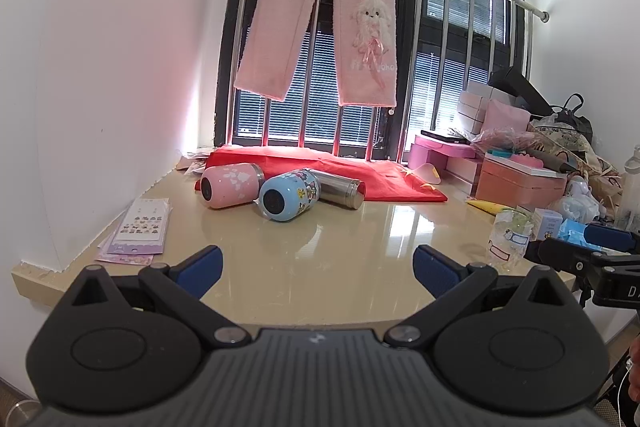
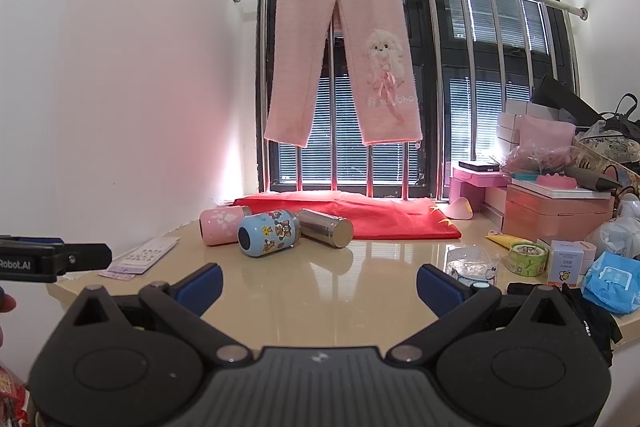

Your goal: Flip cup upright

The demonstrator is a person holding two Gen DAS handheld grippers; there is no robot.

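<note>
Three cups lie on their sides at the back of the beige counter [image 1: 320, 267]: a pink one [image 1: 230, 186], a blue cartoon one [image 1: 289, 200] and a steel one [image 1: 340, 189]. They also show in the right wrist view as the pink cup [image 2: 222, 225], the blue cup [image 2: 268, 233] and the steel cup [image 2: 326, 227]. My left gripper [image 1: 318, 267] is open and empty, well short of the cups. My right gripper [image 2: 320, 285] is open and empty too, near the counter's front edge.
A red cloth [image 1: 360, 175] lies behind the cups under a railing with pink trousers [image 1: 320, 27]. Sticker sheets [image 1: 140, 231] lie at the left. A clear plastic cup [image 1: 508, 239], boxes and bags [image 1: 520, 179] crowd the right side.
</note>
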